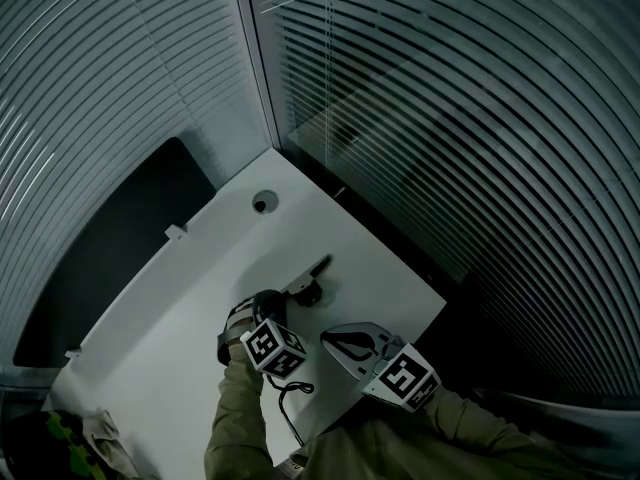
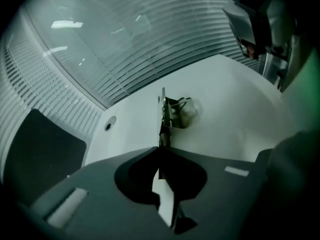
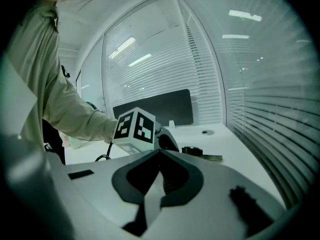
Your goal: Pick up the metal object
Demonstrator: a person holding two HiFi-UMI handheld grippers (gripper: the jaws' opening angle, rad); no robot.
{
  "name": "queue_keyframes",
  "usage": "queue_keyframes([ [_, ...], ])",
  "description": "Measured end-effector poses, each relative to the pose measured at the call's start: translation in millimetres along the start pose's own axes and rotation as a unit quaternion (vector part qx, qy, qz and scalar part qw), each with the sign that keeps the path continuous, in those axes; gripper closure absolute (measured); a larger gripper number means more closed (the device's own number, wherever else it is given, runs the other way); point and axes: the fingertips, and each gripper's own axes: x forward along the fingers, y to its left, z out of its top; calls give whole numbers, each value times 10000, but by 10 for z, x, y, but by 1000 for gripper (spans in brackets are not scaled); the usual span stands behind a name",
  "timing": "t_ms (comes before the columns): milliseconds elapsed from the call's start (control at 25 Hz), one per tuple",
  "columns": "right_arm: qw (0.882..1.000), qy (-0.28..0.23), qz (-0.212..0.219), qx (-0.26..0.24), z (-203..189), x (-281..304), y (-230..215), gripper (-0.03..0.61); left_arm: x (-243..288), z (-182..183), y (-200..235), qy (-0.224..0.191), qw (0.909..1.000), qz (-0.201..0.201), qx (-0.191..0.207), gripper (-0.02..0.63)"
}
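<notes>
The metal object [image 1: 312,280] is a thin plate with a dark bar and a small roller, lying near the right edge of the white table [image 1: 180,318]. In the left gripper view the metal object [image 2: 170,115] stands edge-on, and its near end runs into the tips of my left gripper [image 2: 161,146], which is shut on it. From the head view, my left gripper [image 1: 290,296] touches the object's near side. My right gripper [image 1: 332,338] hovers to the right of the left one. Its jaws [image 3: 160,153] are shut with nothing between them. Past them lie the metal object [image 3: 202,155] and the left gripper's marker cube [image 3: 135,127].
A round hole [image 1: 264,202] sits in the table's far corner. Slatted glass walls [image 1: 450,118] stand close behind and to the right. A dark panel [image 1: 120,248] runs along the left edge. A black cable [image 1: 290,398] trails near my left sleeve.
</notes>
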Motion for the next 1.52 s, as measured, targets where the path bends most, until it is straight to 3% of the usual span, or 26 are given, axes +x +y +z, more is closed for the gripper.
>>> queue_keyframes([
  [200, 10000, -39, -26, -11, 7, -39, -36, 575, -121, -6, -41, -426, 9903, -206, -1303, 606],
  [360, 9999, -115, -37, -33, 65, -45, -53, 575, -350, 21, -50, -960, 9665, -264, -2367, 606],
  [480, 9998, -170, -6, -101, 134, -35, -59, 575, -601, 117, -17, -1535, 9475, -202, -2799, 606],
  [800, 9984, -461, 35, -318, 355, -122, 46, 575, -1447, 272, 7, -2967, 8947, 295, -3324, 606],
  [1080, 9952, -807, 13, -550, 602, -287, 182, 575, -2097, 302, -40, -3641, 8602, 772, -3488, 606],
  [1200, 9942, -893, 38, -603, 673, -345, 275, 575, -2288, 299, -119, -3702, 8535, 871, -3562, 606],
  [1360, 9926, -1021, 76, -659, 685, -395, 435, 575, -2438, 246, -280, -3845, 8525, 964, -3408, 606],
  [1520, 9905, -1127, 138, -774, 756, -443, 538, 575, -2532, 204, -356, -3945, 8431, 1096, -3485, 606],
])
